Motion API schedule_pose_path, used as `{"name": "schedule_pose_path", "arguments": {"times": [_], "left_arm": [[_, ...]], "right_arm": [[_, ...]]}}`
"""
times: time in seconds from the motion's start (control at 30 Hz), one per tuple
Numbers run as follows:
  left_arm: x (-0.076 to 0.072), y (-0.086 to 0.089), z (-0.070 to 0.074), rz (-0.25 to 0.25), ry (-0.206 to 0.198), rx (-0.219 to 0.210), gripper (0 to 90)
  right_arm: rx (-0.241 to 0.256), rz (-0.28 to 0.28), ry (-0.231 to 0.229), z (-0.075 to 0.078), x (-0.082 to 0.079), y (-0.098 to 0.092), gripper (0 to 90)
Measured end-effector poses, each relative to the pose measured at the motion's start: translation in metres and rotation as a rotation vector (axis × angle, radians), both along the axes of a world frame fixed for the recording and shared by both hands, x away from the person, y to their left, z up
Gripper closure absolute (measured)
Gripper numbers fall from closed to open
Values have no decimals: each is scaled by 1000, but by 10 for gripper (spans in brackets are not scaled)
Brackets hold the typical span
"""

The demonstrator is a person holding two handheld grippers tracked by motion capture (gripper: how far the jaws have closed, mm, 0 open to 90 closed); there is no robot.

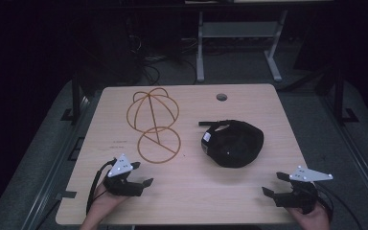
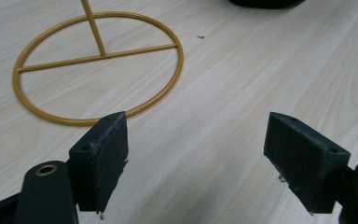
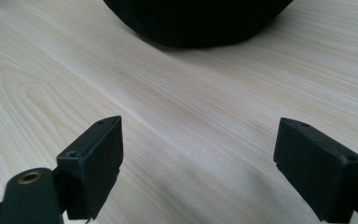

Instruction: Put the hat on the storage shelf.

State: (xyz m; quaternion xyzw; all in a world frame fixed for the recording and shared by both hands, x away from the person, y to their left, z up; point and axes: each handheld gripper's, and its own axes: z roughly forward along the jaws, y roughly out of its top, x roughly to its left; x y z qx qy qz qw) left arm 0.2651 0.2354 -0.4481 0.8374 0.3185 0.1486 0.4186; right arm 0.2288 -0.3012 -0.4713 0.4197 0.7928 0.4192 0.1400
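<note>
My left gripper (image 1: 141, 175) gapes wide, empty, wire stand (image 2: 98, 65) just ahead; right gripper (image 1: 275, 184) wide, empty, black cap (image 1: 232, 143) ahead.

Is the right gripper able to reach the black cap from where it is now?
Probably yes: the right gripper has open jaws, and bare table lies between it and the black cap.

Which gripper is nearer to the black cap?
Right. The right gripper is just below and right of the cap; the left gripper is farther left, by the wire stand.
</note>
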Motion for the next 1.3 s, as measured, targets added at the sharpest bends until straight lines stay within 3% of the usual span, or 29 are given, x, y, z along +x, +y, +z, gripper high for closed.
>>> {"name": "schedule_pose_path", "arguments": {"times": [0.23,0.33,0.43,0.67,1.3], "left_arm": [[1,-4,2,-20,10,-1,214],[0,-10,8,-50,47,-91,213],[-1,-16,12,-70,36,-88,213],[2,-44,27,-151,10,-32,216],[24,-118,68,-323,-40,6,230]], "right_arm": [[4,6,0,0,0,1,154],[5,6,-4,1,-1,3,154],[6,9,-7,3,-2,4,154],[10,9,-13,4,-3,5,154],[18,32,-8,3,-3,6,154]]}}
